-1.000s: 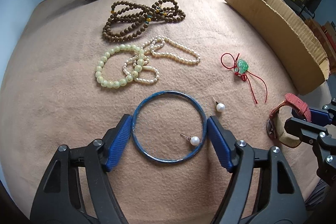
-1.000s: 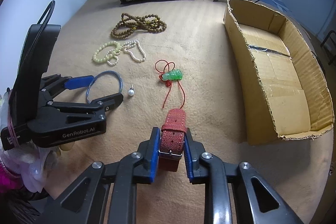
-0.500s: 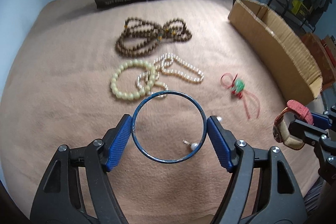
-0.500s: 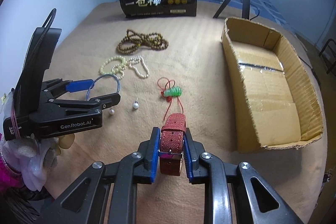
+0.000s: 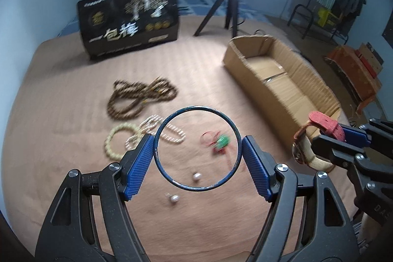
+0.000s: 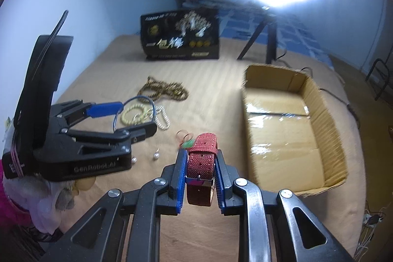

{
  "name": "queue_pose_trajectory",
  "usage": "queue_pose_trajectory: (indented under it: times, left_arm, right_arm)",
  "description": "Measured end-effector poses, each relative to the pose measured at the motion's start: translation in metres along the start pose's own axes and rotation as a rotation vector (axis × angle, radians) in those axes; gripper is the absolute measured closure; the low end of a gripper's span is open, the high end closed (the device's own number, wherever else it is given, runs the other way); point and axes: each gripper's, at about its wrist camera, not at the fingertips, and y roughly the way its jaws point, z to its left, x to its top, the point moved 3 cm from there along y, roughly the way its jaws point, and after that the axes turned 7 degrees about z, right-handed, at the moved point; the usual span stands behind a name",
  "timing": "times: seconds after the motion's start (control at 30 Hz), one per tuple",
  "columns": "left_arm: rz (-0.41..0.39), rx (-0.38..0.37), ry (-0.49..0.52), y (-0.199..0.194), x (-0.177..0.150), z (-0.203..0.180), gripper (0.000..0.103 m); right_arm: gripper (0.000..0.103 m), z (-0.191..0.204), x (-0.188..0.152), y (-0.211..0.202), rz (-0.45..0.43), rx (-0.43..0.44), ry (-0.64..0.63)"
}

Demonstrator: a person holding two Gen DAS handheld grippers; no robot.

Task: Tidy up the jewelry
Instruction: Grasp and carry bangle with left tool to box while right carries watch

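- Only the right wrist view shows the box (image 6: 289,129) floor.
- My left tongs (image 5: 196,154) pinch the bangle (image 5: 232,127), raised.
- My right tongs (image 6: 199,176) pinch the watch (image 6: 201,158), raised.

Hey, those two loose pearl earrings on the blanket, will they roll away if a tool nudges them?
Probably only a little. Each round white pearl earring looks smooth and small, so likely slippery to pinch. The short post on each would likely stop a long roll, and the soft tan blanket should damp it.

tan blanket (image 5: 61,139), beads (image 5: 137,100), pearl studs (image 5: 196,176), box (image 5: 277,90)
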Motion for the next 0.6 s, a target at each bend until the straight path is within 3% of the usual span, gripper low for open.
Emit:
queue_pose_trajectory:
  times: [0.4, 0.6]
  left_arm:
    - [-0.050, -0.071, 0.040, 0.013, 0.056, -0.053, 0.028]
    - [-0.022, -0.110, 0.017, 0.040, 0.080, -0.075, 0.028]
  right_arm:
    - [0.083, -0.087, 0.013, -0.023, -0.059, -0.085, 0.179]
    - [0.083, -0.111, 0.013, -0.021, -0.056, -0.109, 0.224]
